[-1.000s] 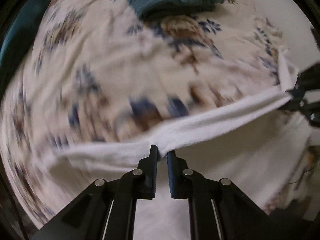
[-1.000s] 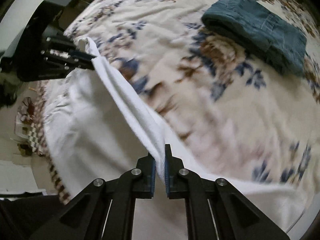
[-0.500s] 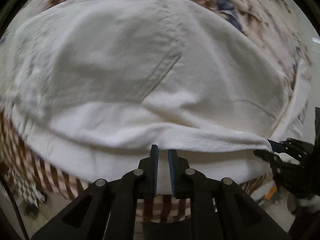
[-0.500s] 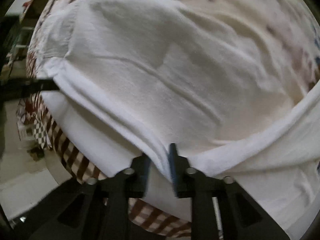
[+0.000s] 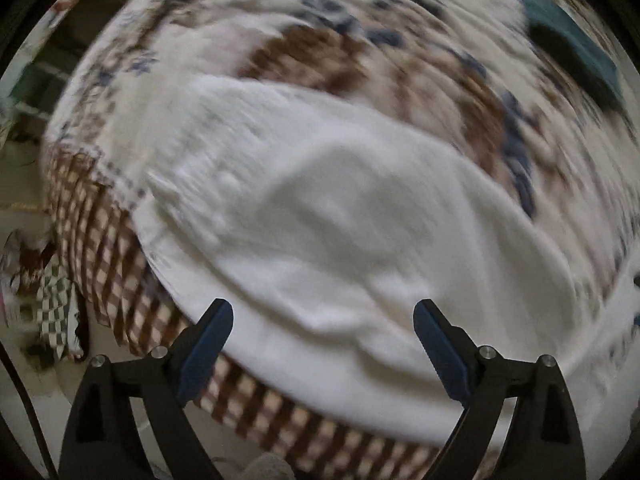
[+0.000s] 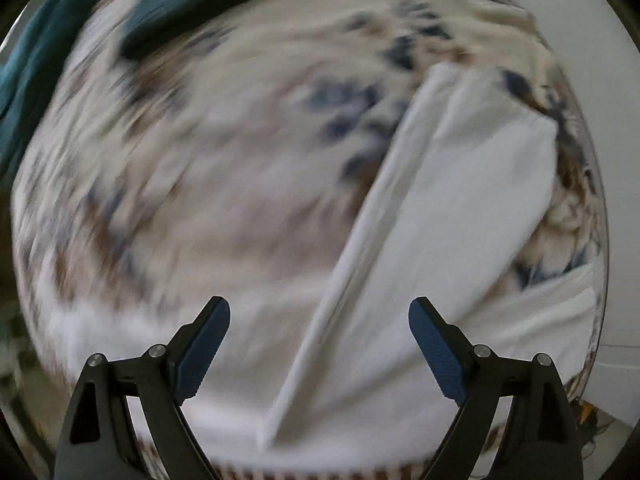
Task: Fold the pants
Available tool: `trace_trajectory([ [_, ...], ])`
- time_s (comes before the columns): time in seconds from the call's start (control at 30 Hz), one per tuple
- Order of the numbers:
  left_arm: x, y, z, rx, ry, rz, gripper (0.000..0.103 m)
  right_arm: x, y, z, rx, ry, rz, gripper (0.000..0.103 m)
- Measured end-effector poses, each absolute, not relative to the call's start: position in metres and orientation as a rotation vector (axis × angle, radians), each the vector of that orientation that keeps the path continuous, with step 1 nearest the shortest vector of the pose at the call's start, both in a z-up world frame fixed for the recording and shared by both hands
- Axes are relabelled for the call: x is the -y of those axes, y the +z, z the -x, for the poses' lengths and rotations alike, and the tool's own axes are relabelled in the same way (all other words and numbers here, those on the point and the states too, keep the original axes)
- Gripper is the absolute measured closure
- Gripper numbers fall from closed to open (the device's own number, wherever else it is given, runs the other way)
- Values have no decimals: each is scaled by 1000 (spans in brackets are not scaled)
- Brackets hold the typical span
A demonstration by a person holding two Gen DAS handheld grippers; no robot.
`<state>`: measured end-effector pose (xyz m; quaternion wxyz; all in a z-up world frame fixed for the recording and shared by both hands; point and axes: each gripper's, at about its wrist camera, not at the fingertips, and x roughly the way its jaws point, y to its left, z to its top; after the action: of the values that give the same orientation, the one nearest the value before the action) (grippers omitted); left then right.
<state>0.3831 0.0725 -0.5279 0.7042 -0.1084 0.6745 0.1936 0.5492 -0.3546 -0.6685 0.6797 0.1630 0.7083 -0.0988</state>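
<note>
— How are your grippers standing?
— Both point straight down. My left gripper [image 5: 323, 316] has its jaws opening, spread wide, pads gripping nothing.
— And the other?
— My right gripper [image 6: 319, 314] is the same: jaws opening, wide apart, nothing pinched between the blue pads [image 6: 436, 356].

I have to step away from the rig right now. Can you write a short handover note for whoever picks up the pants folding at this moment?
Left tongs: jaws opening, nothing gripped; the white cotton pants lie below them.
Right tongs: jaws opening, nothing gripped, above a folded edge of the pants.
Where things are: pants lie on the floral cream bedspread, near its checked brown edge. A folded teal garment sits farther off.
Done: one fold appears laid and let go.
Left: frames are blurred, so check the fold, then probably fold again and smooth.
</note>
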Motion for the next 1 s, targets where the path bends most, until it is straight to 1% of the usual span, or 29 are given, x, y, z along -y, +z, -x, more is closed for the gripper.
trace_trajectory([
  [0.07,-89,-533,-393,-1467,465,291,11,366,-700,-571,-1659,-257,-394,11],
  [0.1,-97,-536,-394,-1465,472,303,11,369,-711,-576,-1693,-265,-394,20],
  [0.13,-106,-536,-395,-1464,483,310,11,369,-720,-578,-1722,-283,-371,50],
  [0.17,-109,-534,-394,-1462,494,317,11,370,-720,-576,-1718,-319,-336,88],
  [0.2,-116,-534,-391,-1460,498,324,11,376,-712,-571,-1687,-335,-345,98],
  [0.3,-126,-530,-371,-1458,491,342,11,394,-666,-535,-1556,-394,-404,98],
  [0.33,-131,-530,-364,-1463,483,349,11,404,-643,-512,-1501,-443,-412,98],
  [0.43,-140,-530,-349,-1481,470,415,11,430,-608,-451,-1416,-590,-476,98],
  [0.5,-151,-531,-336,-1481,471,494,11,449,-605,-401,-1394,-686,-553,98],
  [0.57,-158,-532,-329,-1472,466,545,11,463,-623,-367,-1421,-725,-681,97],
  [0.63,-165,-535,-326,-1464,449,593,11,465,-645,-356,-1452,-704,-802,96],
  [0.7,-175,-541,-323,-1460,419,662,11,453,-659,-351,-1458,-631,-954,85],
  [0.77,-185,-544,-320,-1450,410,718,11,432,-652,-348,-1387,-576,-1049,40],
  [0.8,-191,-547,-319,-1444,412,744,11,417,-647,-351,-1366,-540,-1058,35],
  [0.83,-200,-551,-318,-1439,427,791,11,404,-646,-354,-1372,-513,-1052,33],
  [0.93,-223,-564,-318,-1397,460,911,11,368,-662,-358,-1419,-444,-1063,33],
  [1.0,-235,-575,-322,-1381,473,943,11,350,-693,-345,-1466,-429,-1094,33],
])
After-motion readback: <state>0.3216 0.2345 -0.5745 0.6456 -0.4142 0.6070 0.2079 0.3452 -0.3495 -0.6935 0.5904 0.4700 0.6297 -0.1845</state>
